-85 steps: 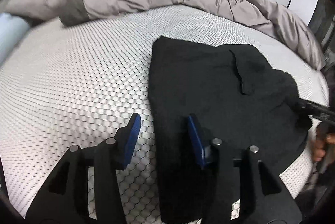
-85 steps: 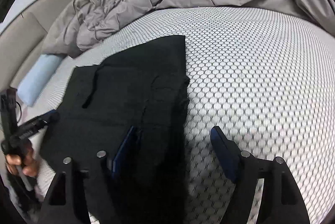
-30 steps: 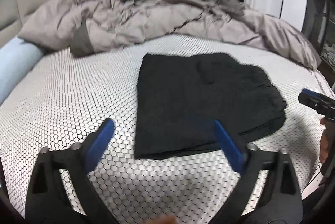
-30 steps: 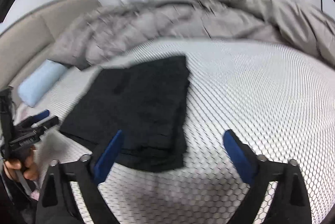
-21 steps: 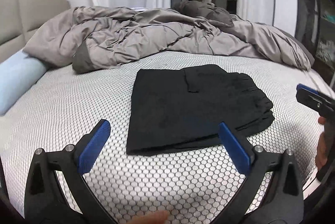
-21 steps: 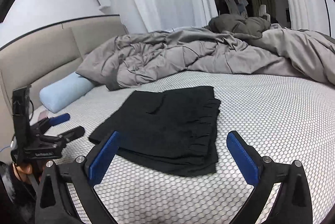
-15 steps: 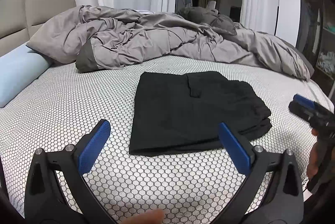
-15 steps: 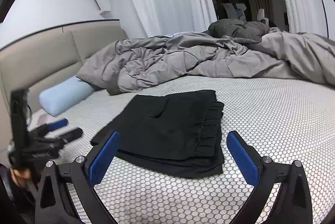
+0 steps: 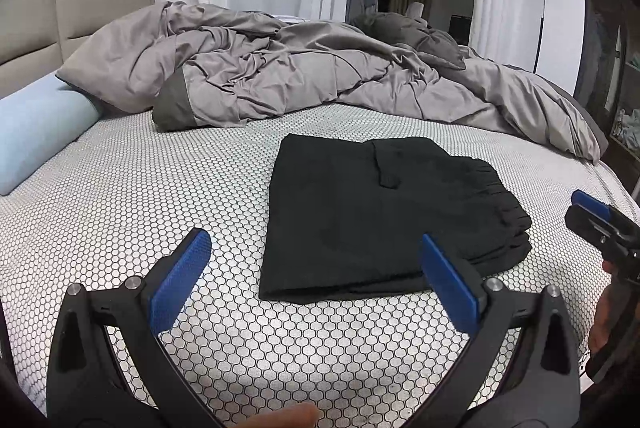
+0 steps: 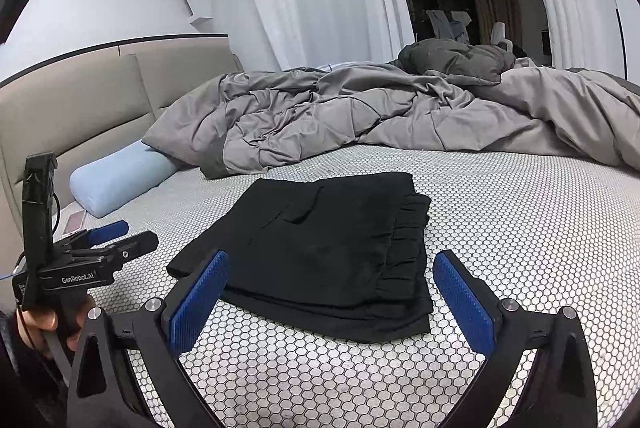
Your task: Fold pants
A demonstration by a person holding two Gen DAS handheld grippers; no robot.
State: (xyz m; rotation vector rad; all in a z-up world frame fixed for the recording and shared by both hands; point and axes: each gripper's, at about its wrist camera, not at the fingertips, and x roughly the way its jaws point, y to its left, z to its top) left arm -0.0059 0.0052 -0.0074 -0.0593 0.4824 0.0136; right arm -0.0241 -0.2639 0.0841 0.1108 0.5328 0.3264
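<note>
The pants [image 9: 380, 220] lie flat on the bed [image 9: 160, 195] in a tidy black rectangle, layers stacked, the gathered waistband on the side nearer the right claw. To my eye the folding looks finished, so the job now is simply not to spoil it: lift both tools straight up and away, without dragging a pad across the top layer or snagging the loose stacked edge.

The left claw [image 9: 314, 278] has its blue pads spread wide, gripping nothing, hovering just short of the near edge of the pants. The right claw [image 10: 330, 294] is the same: fully spread, empty, with the pants just ahead of and between its pads, not touched. The rumpled grey duvet [image 10: 360, 115] sits well beyond.
</note>
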